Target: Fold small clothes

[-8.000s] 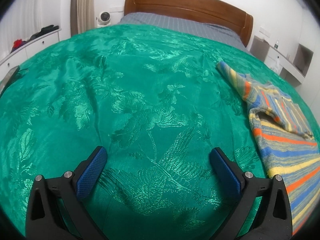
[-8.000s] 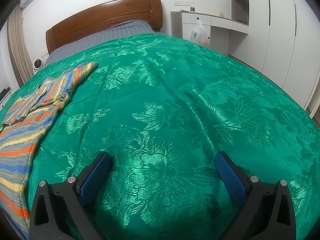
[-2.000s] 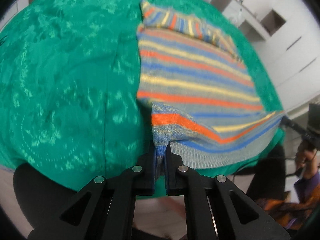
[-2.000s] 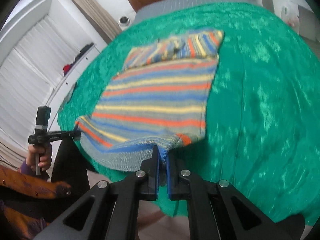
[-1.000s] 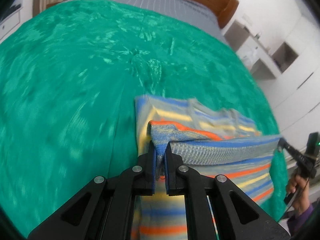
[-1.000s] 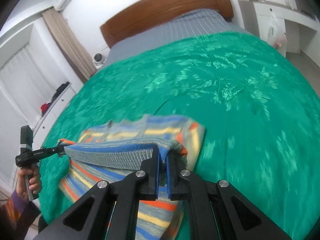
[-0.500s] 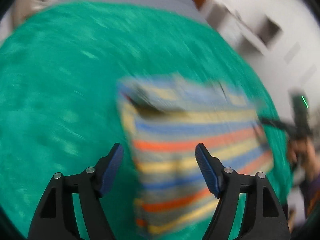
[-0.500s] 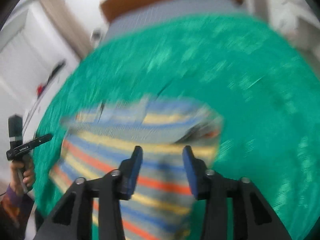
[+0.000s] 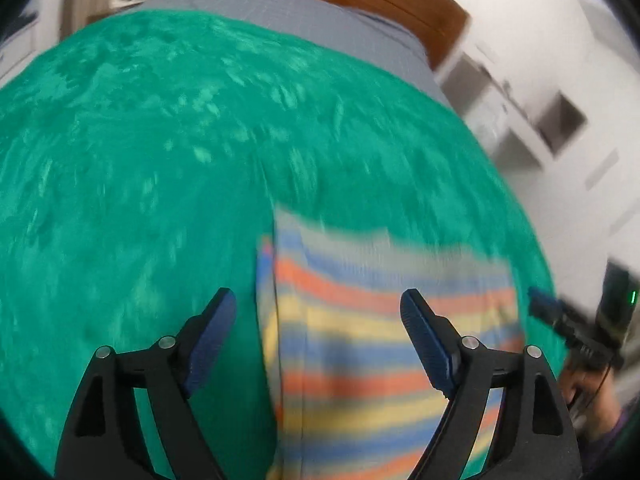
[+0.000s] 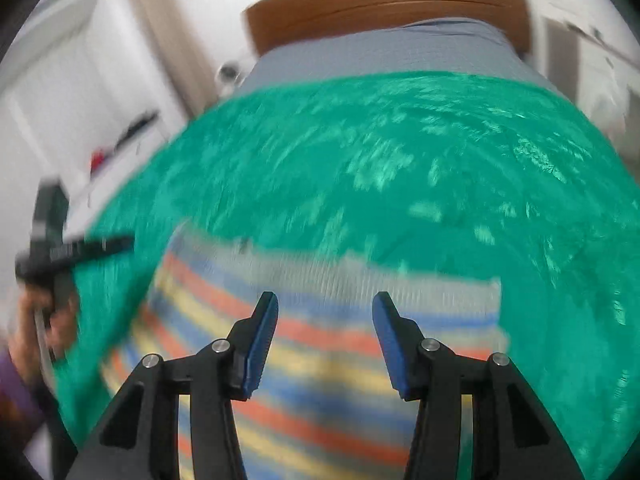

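Note:
A striped knit garment (image 9: pixel 360 344), in blue, orange, yellow and grey, lies folded on the green bedspread (image 9: pixel 140 184); it also shows in the right wrist view (image 10: pixel 320 340). My left gripper (image 9: pixel 320 336) is open and empty above the garment's left part. My right gripper (image 10: pixel 324 336) is open and empty above the garment's middle. Each gripper shows in the other's view: the right one (image 9: pixel 568 324) at the right edge, the left one (image 10: pixel 68 252) at the left edge. Both views are motion-blurred.
The green bedspread (image 10: pixel 400 160) covers the bed, with a grey sheet (image 9: pixel 288 16) and a wooden headboard (image 10: pixel 384 4) at the far end. White cabinets (image 9: pixel 560 120) stand to the right, a white dresser (image 10: pixel 100 152) to the left.
Both grippers carried the garment's lower hem up and over to the far end, then opened and let go. They have since pulled back; the garment now lies folded.

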The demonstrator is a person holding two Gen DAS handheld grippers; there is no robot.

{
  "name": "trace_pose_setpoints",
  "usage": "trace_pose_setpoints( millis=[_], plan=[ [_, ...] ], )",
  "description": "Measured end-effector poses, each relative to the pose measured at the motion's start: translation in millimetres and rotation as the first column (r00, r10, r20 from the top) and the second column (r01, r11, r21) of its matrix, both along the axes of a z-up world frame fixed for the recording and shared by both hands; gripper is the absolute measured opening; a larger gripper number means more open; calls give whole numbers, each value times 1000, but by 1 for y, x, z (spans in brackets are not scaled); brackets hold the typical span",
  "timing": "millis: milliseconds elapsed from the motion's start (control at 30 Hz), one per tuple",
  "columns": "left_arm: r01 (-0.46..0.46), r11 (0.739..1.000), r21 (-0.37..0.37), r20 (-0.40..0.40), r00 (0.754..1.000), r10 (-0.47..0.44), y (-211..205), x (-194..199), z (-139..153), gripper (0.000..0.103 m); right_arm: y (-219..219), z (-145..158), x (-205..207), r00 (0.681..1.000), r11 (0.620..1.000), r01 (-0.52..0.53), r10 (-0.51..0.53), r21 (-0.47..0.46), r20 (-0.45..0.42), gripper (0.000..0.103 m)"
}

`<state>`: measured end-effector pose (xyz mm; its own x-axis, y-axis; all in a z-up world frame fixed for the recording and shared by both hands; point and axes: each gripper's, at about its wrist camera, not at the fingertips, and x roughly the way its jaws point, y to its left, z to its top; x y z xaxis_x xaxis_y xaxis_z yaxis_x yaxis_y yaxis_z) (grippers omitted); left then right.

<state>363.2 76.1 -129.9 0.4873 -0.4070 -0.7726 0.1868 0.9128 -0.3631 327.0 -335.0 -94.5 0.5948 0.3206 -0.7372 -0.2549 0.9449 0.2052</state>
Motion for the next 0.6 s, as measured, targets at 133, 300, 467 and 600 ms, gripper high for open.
trace_pose_setpoints(
  millis=[133,300,467,600],
  plan=[
    [82,977,196,-29,997,-78,-12,-65,-34,79,11,-30,-55,989,989,-130,124,-70,-81,51],
    [-39,975,220,6,999,39,41,-136,-41,83,-13,-77,-133,983,972,-111,78,-206,-164,51],
    [-241,953,185,127,967,220,88,-171,-26,97,-45,-55,-197,996,982,76,-81,-170,-23,61],
    [-340,918,204,158,937,312,104,-164,-45,97,-66,-62,-227,959,955,278,-270,-103,91,72]
  ],
)
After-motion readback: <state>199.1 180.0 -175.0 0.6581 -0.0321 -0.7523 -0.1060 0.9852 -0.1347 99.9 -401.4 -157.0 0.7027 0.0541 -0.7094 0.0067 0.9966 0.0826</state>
